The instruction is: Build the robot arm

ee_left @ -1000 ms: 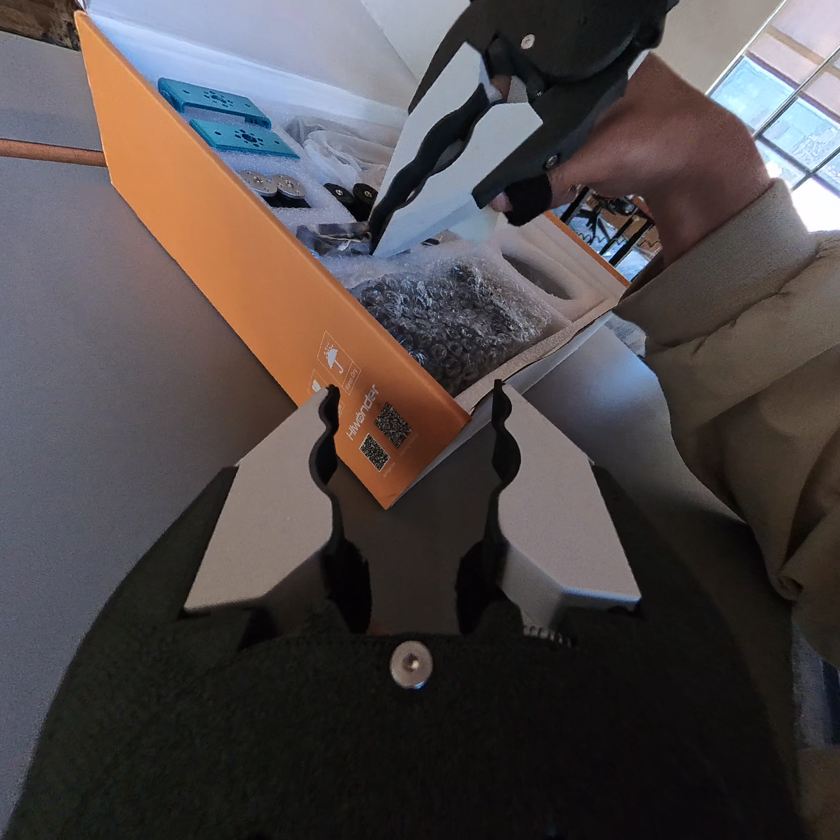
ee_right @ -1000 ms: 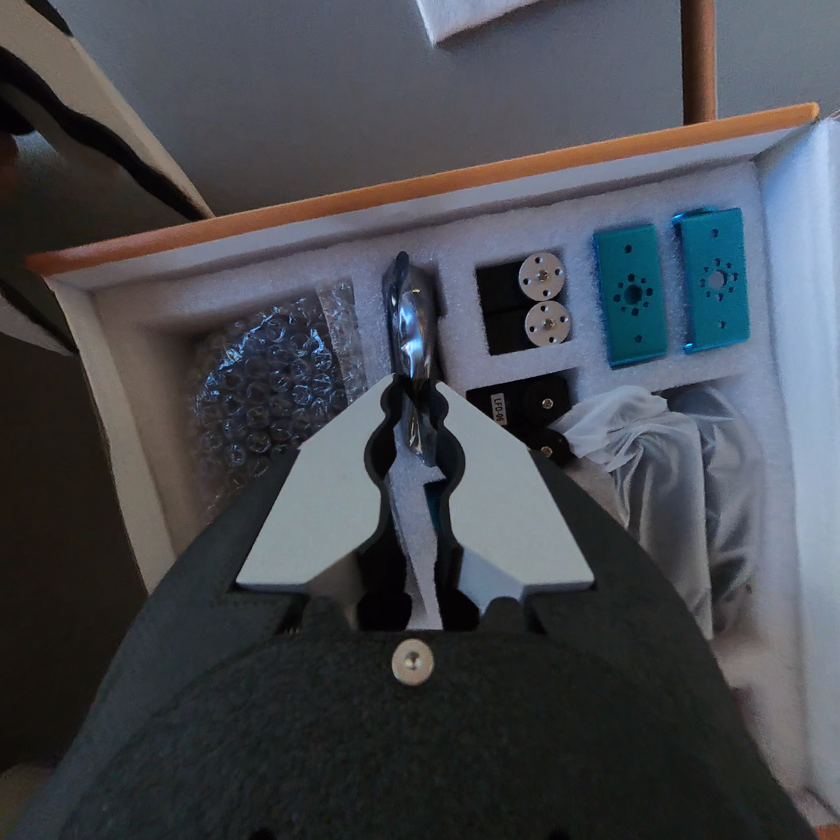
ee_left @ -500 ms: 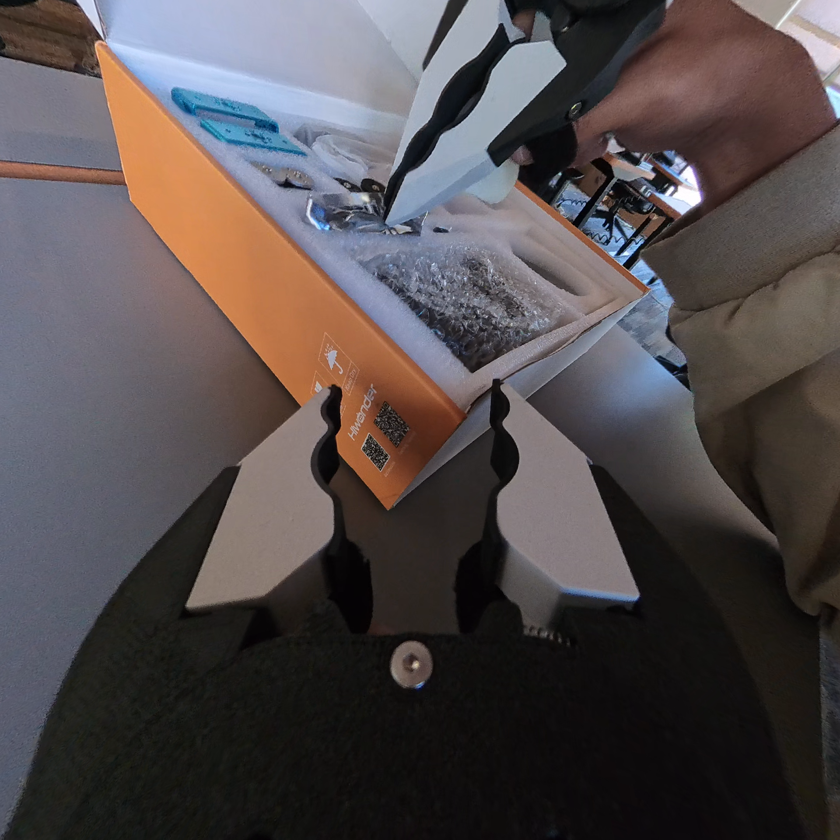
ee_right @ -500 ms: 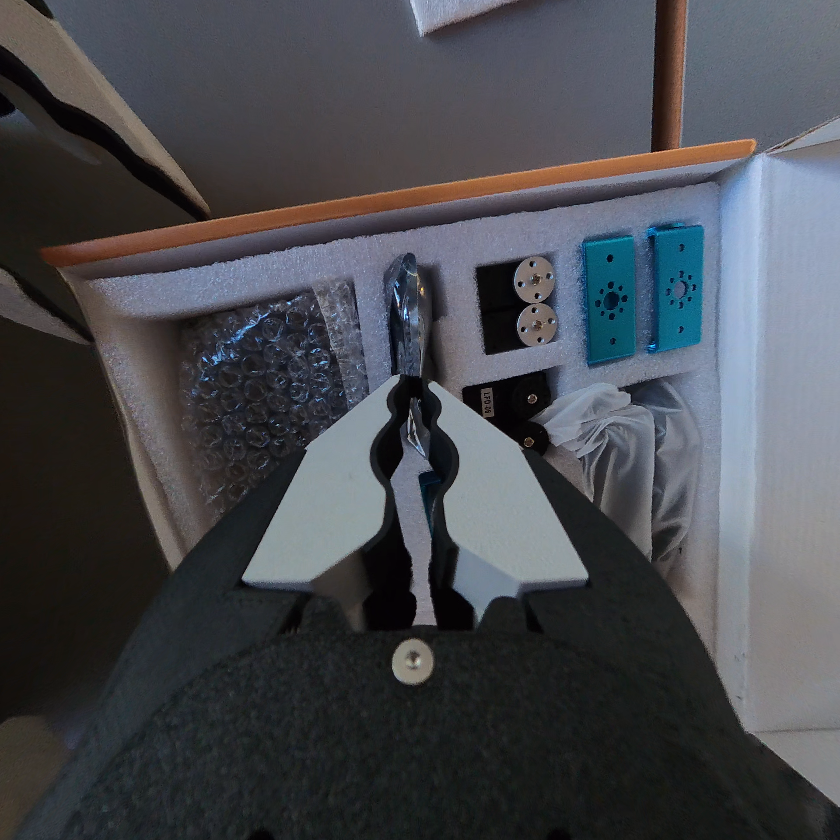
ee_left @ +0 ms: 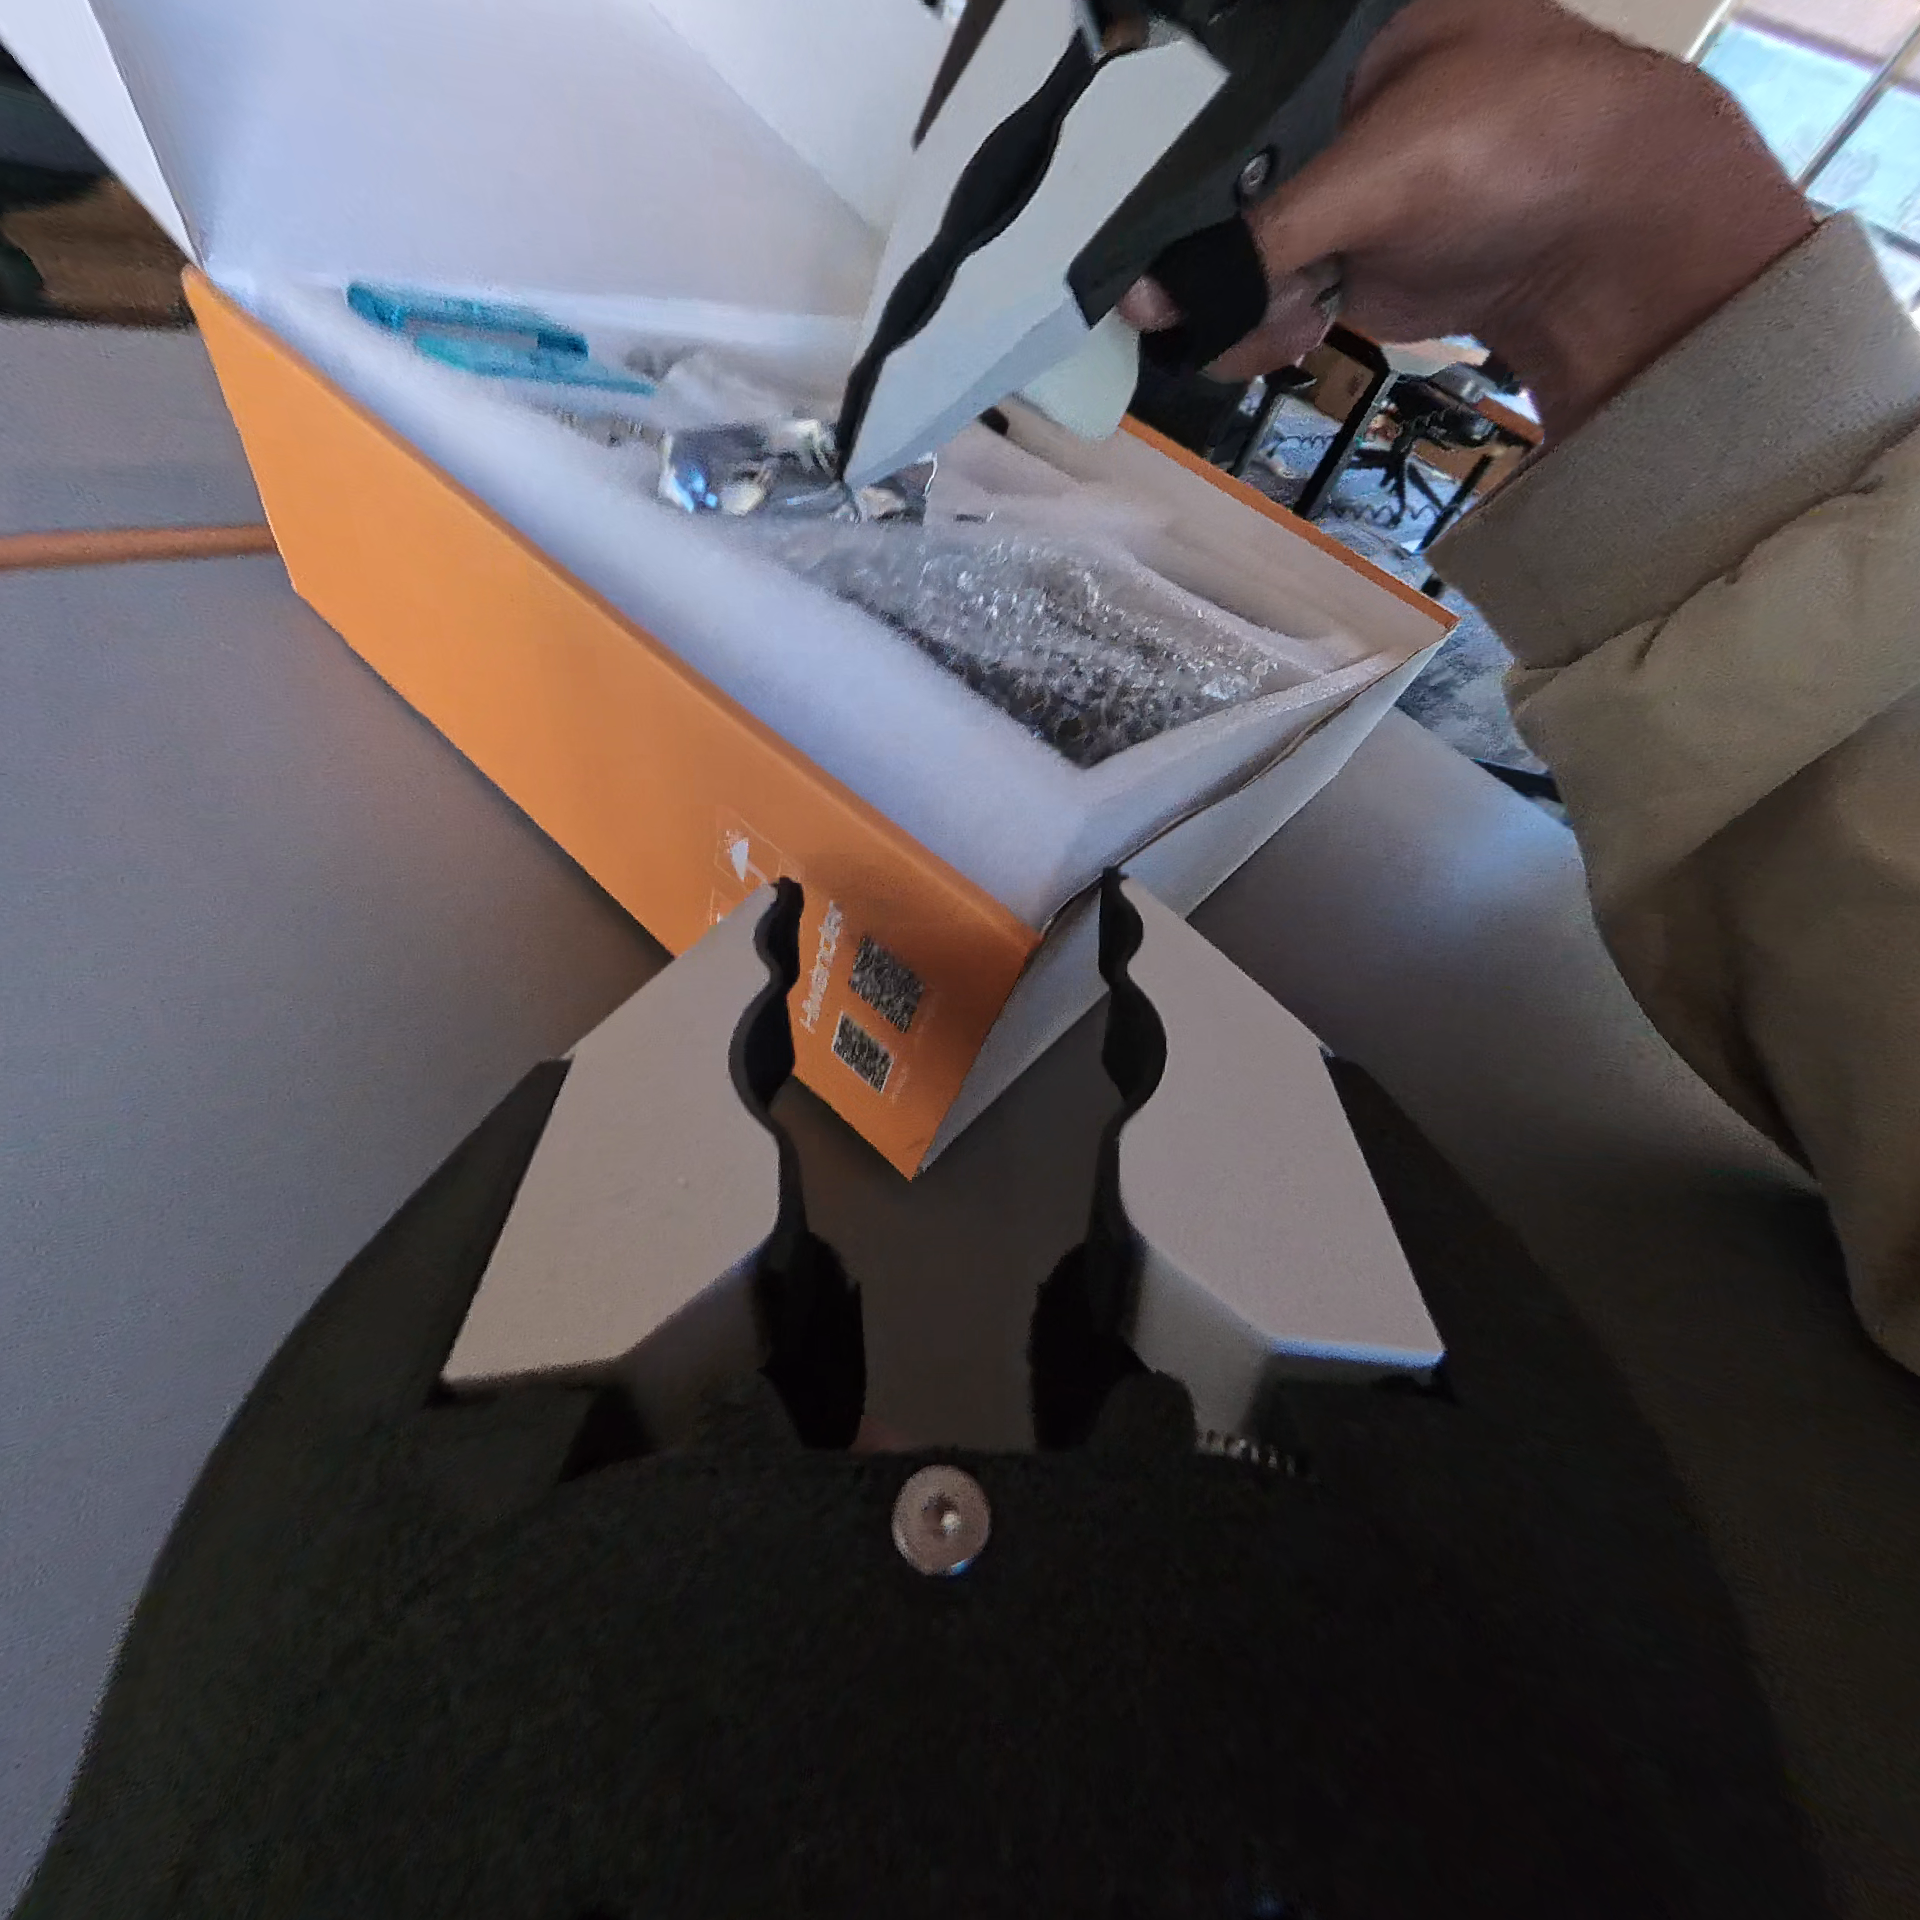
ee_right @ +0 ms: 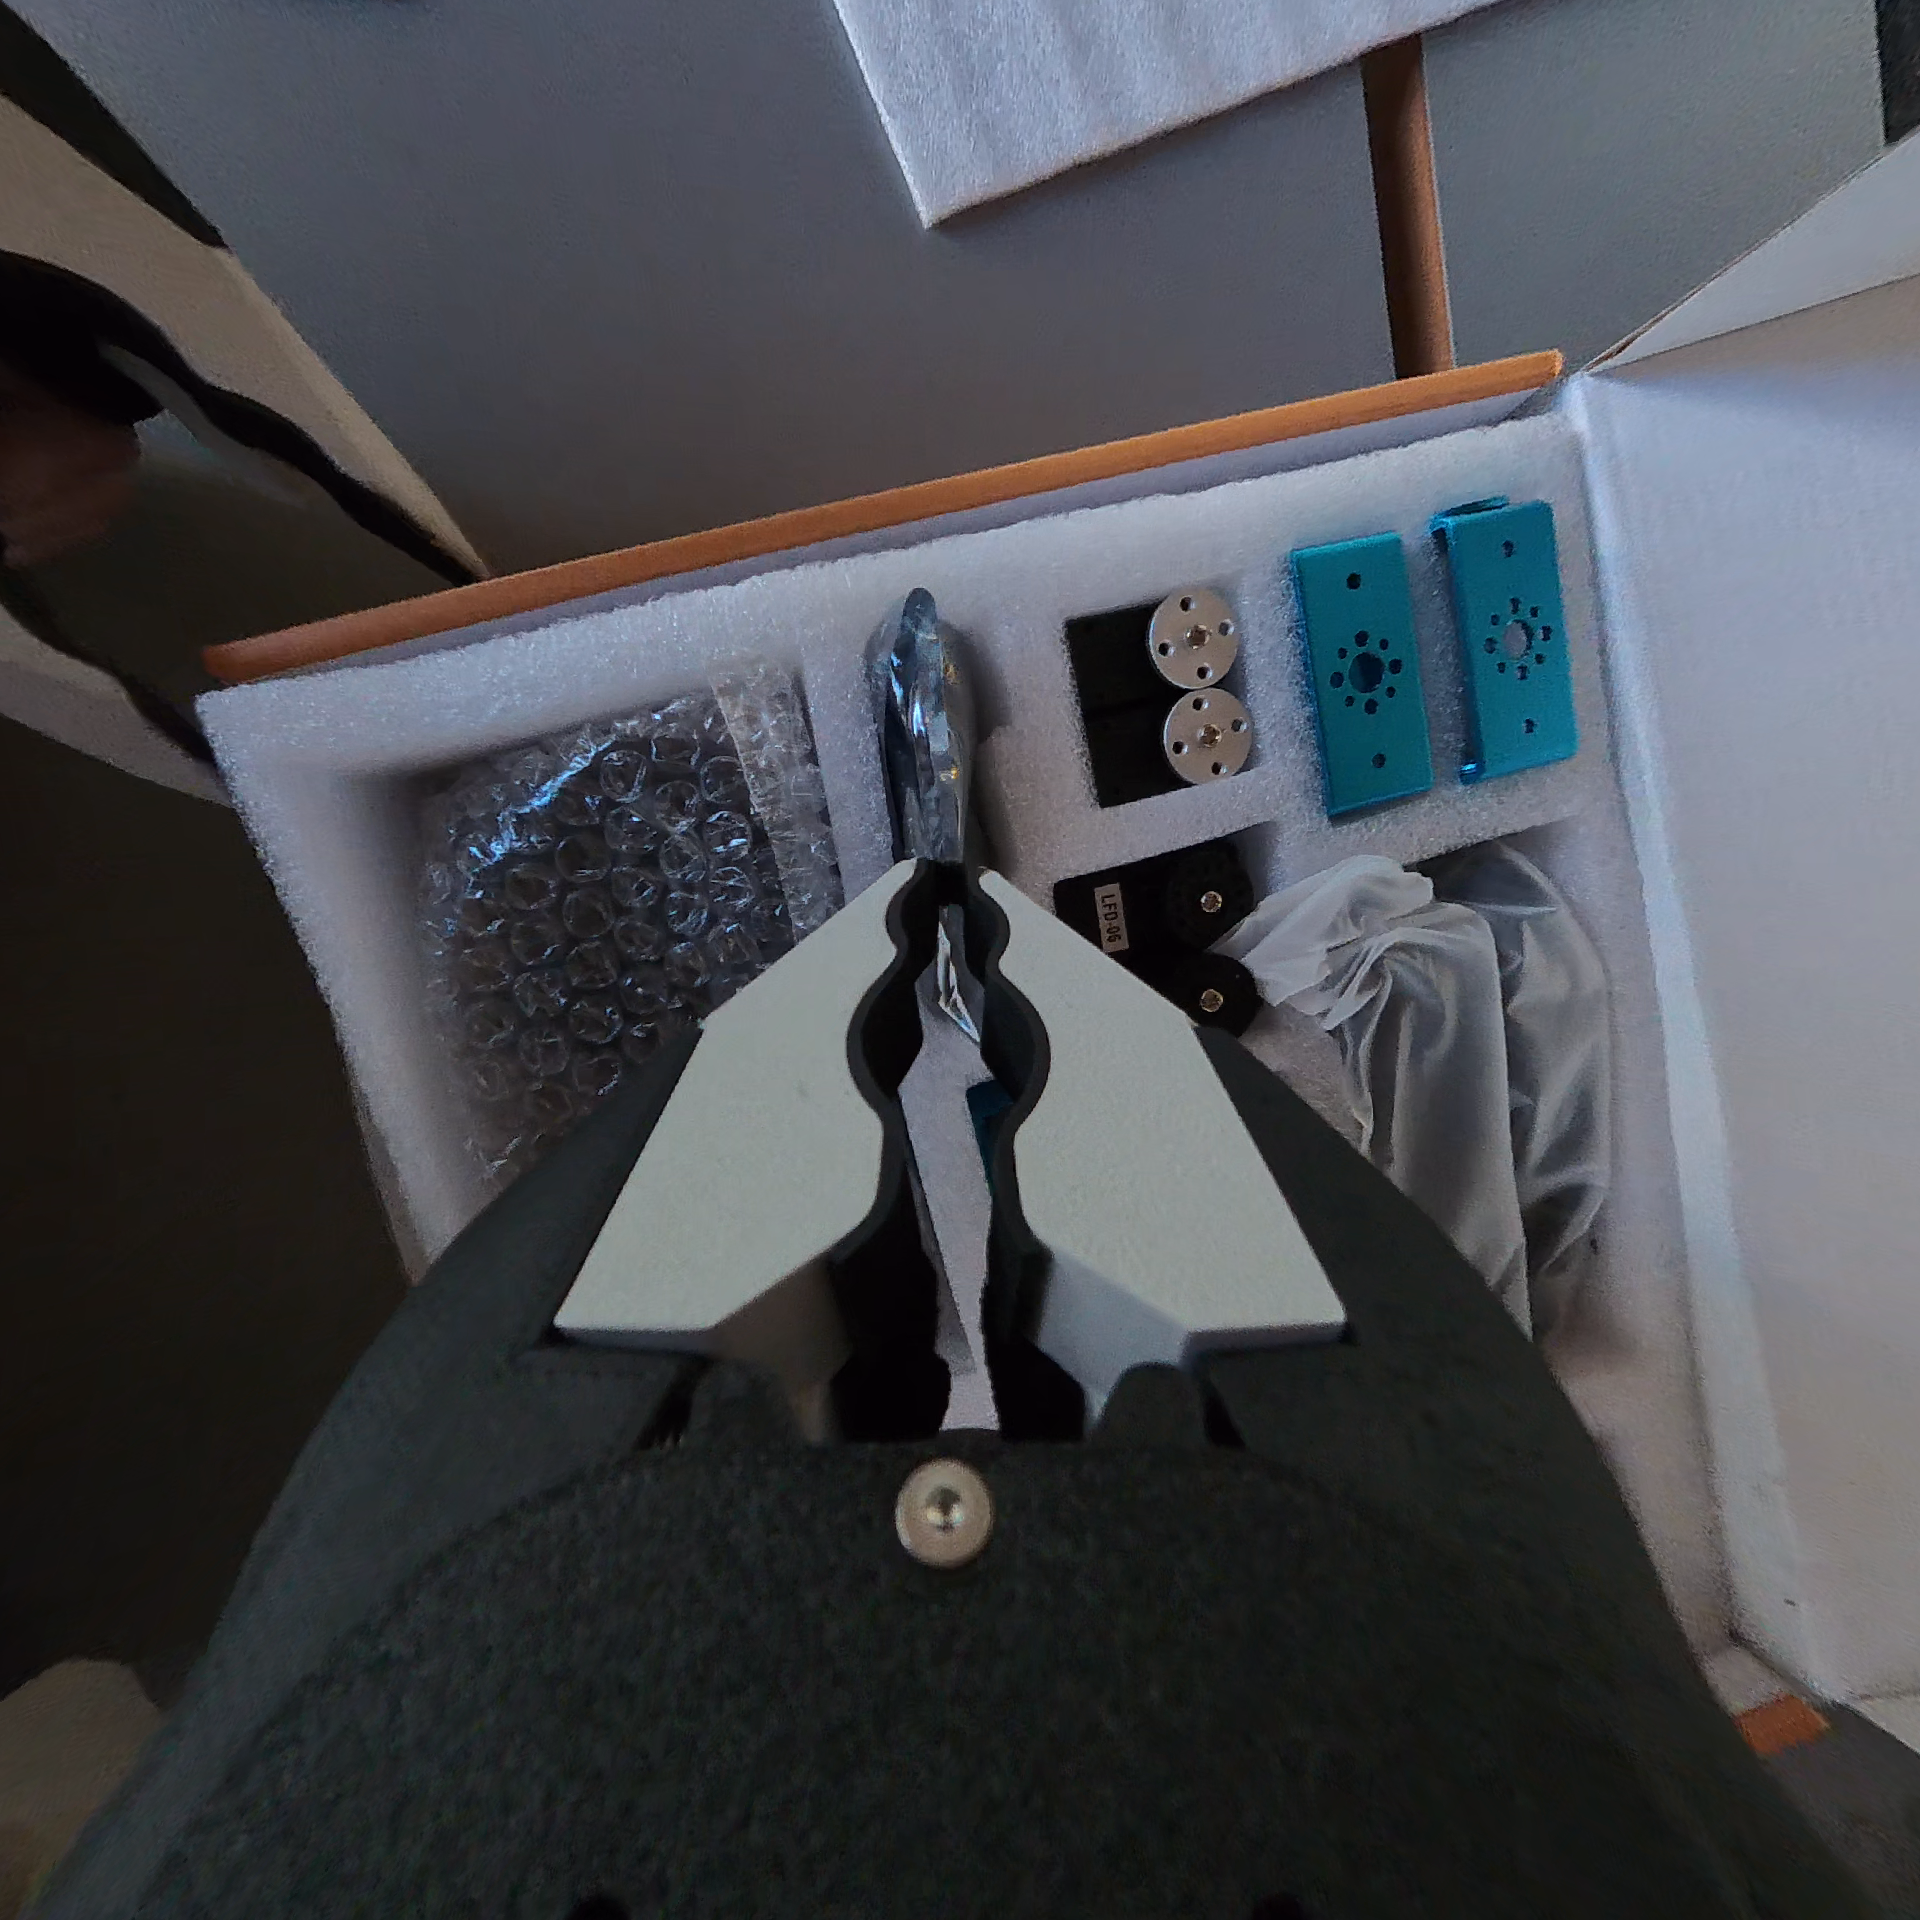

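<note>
Both tongs show: the right gripper is pinched closed on a clear plastic bag of small shiny parts, and the left gripper stands wide open with nothing between its fingers, its tips at the near corner of the box.

Largest is the grey table, on which the orange box sits with its white lid raised. A sheet of white foam lies on the table beyond the box. A white foam insert fills the box and is cut into compartments. At the left end of it, in the right wrist view, lies a bubble-wrapped bundle. At the right end, a crumpled white wrapping fills the near compartment. Beyond that wrapping, 2 blue metal brackets lie side by side. Between the brackets and the bag's slot, a black block carries 2 round silver discs, and just nearer sit 2 black round parts.

The bag sits in the narrow slot between the bubble wrap and the silver discs, its near end in the right gripper's tips and its far end reaching toward the orange wall. In the left wrist view, a hand in a beige sleeve holds the right gripper down over the box.
</note>
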A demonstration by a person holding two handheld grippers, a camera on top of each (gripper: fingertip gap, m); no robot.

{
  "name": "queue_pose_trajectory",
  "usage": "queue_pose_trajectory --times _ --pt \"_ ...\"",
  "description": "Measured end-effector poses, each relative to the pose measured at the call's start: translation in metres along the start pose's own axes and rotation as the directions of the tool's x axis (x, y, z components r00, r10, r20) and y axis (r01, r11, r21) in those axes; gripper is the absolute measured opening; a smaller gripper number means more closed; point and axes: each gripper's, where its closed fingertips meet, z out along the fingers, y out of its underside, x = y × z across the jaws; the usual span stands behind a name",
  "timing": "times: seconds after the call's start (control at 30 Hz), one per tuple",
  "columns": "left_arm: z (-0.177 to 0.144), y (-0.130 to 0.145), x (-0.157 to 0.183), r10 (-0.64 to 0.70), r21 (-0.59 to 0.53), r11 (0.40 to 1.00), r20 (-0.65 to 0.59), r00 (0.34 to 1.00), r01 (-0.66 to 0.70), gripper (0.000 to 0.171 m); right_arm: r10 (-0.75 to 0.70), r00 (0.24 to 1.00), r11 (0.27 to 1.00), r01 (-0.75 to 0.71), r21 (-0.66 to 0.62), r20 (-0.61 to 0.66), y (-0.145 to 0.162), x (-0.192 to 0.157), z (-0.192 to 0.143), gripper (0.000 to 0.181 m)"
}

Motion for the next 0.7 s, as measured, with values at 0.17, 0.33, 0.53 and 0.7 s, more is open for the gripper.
queue_pose_trajectory --times 0.17,0.33,0.53,0.7 --pt "0.003 -0.006 0.0 0.071 0.008 0.997 0.065 0.995 -0.072 0.047 -0.003 1.0 0.999 0.003 -0.041 0.011 0.003 -0.001 0.015 0.003" --pt "0.005 -0.005 -0.011 0.055 -0.005 0.998 0.113 0.992 -0.055 0.03 0.03 0.999 0.998 -0.029 -0.058 0.019 0.007 -0.008 0.028 0.004" --pt "0.01 -0.005 -0.018 0.021 -0.012 1.0 0.114 0.993 -0.02 0.032 0.113 0.993 0.993 -0.111 0.051 -0.038 0.03 -0.027 -0.003 0.044" --pt "0.013 -0.005 -0.019 -0.031 -0.014 0.999 0.089 0.996 0.033 0.036 0.196 0.981 0.98 -0.196 0.023 -0.014 0.07 -0.048 -0.01 0.044"
